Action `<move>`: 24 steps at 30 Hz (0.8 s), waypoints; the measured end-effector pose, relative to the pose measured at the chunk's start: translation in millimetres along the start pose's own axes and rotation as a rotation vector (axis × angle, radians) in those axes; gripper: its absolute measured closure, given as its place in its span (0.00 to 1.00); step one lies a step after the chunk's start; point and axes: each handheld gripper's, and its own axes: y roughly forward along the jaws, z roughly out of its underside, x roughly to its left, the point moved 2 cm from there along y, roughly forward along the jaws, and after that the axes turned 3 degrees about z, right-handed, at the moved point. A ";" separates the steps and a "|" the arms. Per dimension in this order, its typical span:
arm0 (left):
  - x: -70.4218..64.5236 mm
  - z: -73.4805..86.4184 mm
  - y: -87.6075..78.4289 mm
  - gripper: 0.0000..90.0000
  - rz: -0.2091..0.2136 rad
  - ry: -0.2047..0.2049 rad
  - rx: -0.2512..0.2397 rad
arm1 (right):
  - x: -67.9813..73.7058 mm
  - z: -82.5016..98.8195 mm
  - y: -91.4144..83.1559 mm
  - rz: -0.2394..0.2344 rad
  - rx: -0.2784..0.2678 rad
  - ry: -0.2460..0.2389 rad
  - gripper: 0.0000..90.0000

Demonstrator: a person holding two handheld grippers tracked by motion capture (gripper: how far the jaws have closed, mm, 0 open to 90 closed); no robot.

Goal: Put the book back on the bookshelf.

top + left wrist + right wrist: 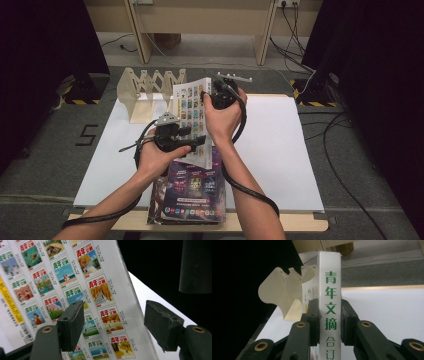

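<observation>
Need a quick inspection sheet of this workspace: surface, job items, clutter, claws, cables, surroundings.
Surface: white board on a wooden table, grey carpet around it.
Job's things: white book held upright off the board, spine between the right pads; wooden accordion rack at the board's far left.
Clutter: dark magazine lying flat at the near edge.
Claws: right claw shut on the book's spine; left claw open, its pads apart in front of the book's cover.
Cables: black cable trails along the right forearm; loose cables on the floor at right.
Surroundings: black curtains on both sides, wooden frame legs beyond the table.
</observation>
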 end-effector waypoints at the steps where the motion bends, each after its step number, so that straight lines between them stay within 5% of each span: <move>1: -0.5 -1.1 0.3 0.35 -0.002 0.004 -0.004 | 0.0 0.0 0.0 0.000 0.000 0.000 0.82; 10: -10.8 -6.7 16.1 0.33 -0.042 0.053 0.022 | 7.2 0.2 4.8 0.032 0.021 -0.016 0.81; 17: -17.4 -6.9 31.4 0.34 -0.130 0.116 0.030 | 5.5 -0.5 0.5 0.027 0.030 -0.024 0.82; 24: -16.4 -6.2 37.9 0.35 -0.149 0.112 0.028 | 4.0 -1.8 -4.2 0.015 0.019 -0.021 0.82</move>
